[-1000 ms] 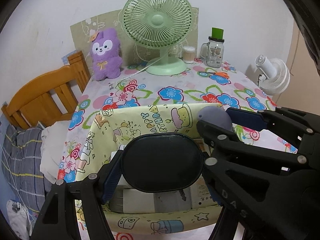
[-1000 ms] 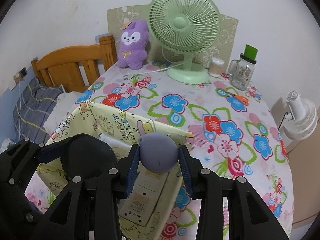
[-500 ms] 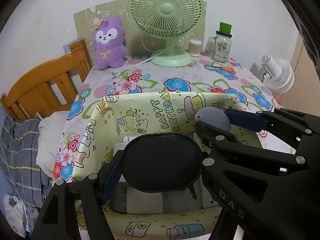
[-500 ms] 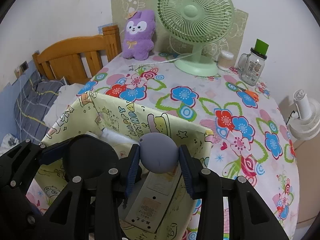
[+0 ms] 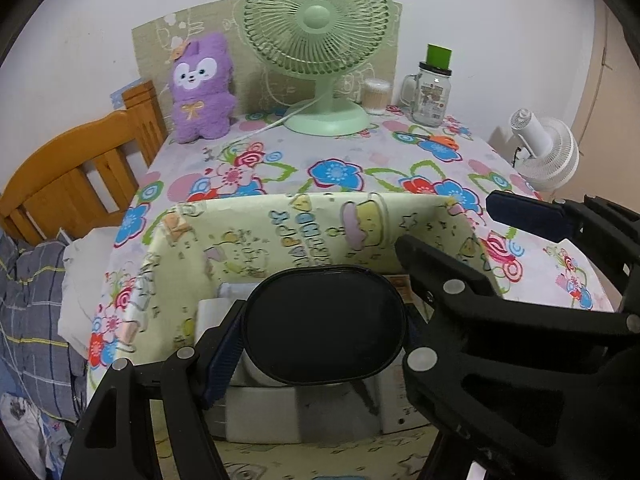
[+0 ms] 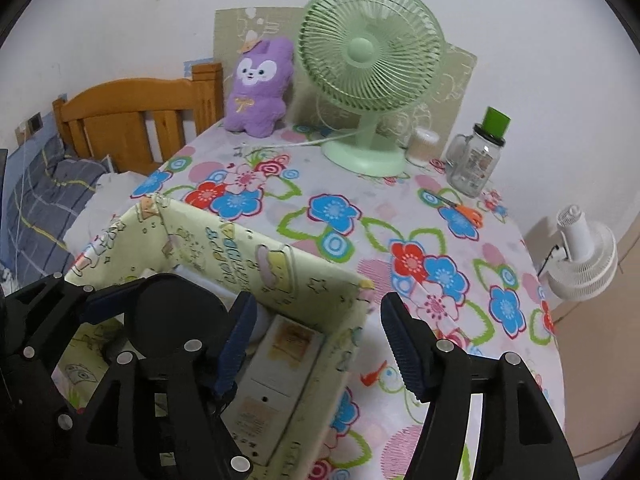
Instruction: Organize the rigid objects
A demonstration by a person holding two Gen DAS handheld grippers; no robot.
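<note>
While the left gripper [image 5: 324,330] clamps a black oval case [image 5: 323,325] over the yellow cartoon-print fabric box [image 5: 320,224], the right gripper [image 6: 316,338] gapes empty—its purplish load [image 6: 261,320] seemingly at eleven o'clock—next: lower, release.

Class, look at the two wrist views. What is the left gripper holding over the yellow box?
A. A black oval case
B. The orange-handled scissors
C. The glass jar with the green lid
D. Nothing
A: the left gripper is shut on the black oval case above the yellow box; scissors and jar sit on the table.
</note>
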